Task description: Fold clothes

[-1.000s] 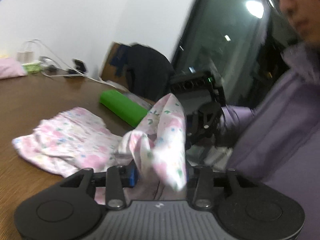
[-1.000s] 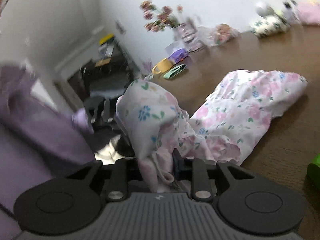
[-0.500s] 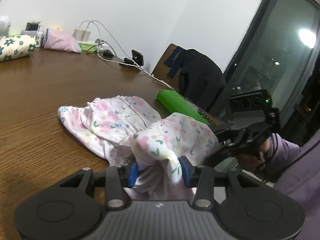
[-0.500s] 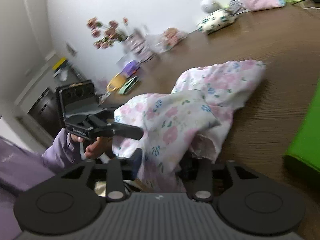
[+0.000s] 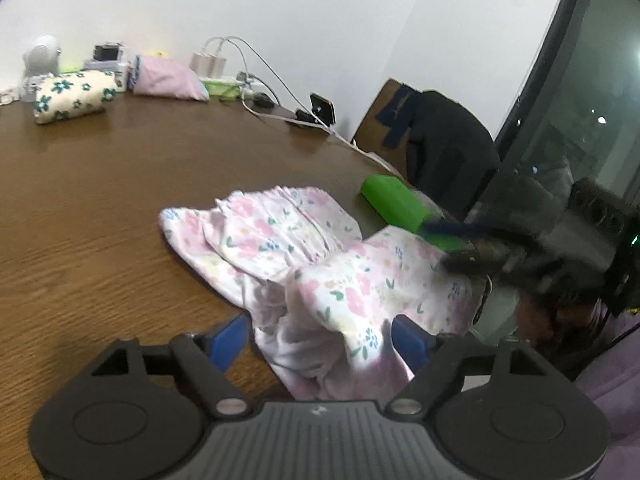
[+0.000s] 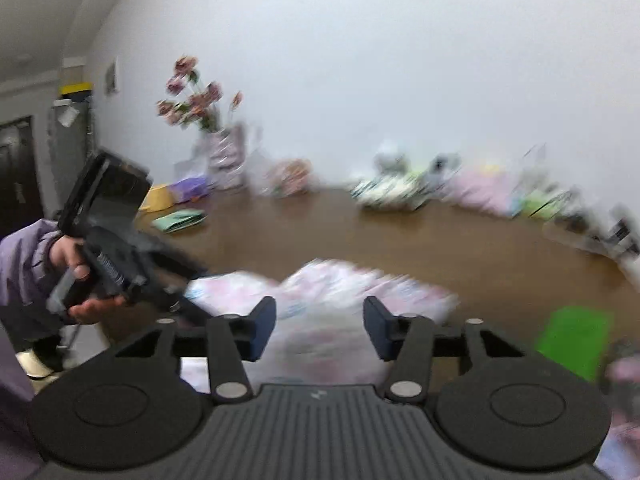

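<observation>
The left gripper (image 5: 320, 338) was opening, its jaws loose around the floral garment (image 5: 304, 264) on the table (image 5: 100, 200); the right gripper (image 6: 320, 326) was closing, pads clear of cloth.

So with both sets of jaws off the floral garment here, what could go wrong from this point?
1. The floral garment lies bunched, one part lumped over the other, so the fold may set crooked.
2. Cloth still sits between the opening jaws of the left gripper; pulling back could snag and drag it.
3. The right gripper, jaws closing with no cloth pressed between them, is close to the green object and might knock it.
</observation>
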Demonstrator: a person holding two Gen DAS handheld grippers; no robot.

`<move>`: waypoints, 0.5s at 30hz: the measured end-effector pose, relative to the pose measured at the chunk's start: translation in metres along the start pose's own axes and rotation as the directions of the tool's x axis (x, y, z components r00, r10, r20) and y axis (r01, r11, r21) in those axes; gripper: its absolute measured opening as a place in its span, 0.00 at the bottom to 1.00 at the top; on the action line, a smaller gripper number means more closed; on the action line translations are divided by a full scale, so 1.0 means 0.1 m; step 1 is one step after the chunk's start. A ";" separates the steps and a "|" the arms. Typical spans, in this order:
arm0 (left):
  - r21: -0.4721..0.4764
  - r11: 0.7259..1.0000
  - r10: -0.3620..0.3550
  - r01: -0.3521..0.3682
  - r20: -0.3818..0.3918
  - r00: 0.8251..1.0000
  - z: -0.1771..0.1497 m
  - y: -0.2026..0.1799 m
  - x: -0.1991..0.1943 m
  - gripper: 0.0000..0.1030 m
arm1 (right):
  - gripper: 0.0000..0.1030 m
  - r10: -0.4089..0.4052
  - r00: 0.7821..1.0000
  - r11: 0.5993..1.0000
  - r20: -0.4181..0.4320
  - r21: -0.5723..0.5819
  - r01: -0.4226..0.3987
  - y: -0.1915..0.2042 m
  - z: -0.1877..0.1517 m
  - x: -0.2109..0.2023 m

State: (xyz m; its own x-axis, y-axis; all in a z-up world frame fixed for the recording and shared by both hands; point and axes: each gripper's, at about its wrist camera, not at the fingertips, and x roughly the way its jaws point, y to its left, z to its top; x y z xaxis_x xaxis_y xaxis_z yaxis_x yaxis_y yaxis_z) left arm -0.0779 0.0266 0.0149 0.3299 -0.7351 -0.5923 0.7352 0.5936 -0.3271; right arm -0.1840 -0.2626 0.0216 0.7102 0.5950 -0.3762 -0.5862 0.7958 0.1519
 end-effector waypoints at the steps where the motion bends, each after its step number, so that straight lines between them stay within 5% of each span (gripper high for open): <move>1: 0.002 1.000 0.015 -0.015 0.005 1.000 0.00 0.00 -0.04 0.77 | 0.37 0.006 1.000 1.000 -0.029 0.007 -0.006 0.04 -0.03 0.11; 7: -0.006 0.995 0.099 -0.099 0.112 0.989 0.09 0.02 -0.32 0.77 | 0.37 0.007 0.996 0.999 -0.092 0.051 -0.003 0.07 -0.15 0.40; 15: 0.093 0.996 -0.009 0.000 0.099 0.995 0.16 -0.05 0.13 0.77 | 0.38 0.017 0.996 0.998 -0.086 0.067 -0.011 0.06 -0.14 0.37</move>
State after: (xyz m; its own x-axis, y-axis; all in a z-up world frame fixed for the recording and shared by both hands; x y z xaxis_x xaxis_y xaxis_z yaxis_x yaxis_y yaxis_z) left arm -0.0679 0.0093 0.0206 0.3799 -0.7694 -0.5135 0.7874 0.5603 -0.2570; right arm -0.1664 -0.2376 -0.0039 0.6640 0.5967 -0.4507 -0.5668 0.7947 0.2172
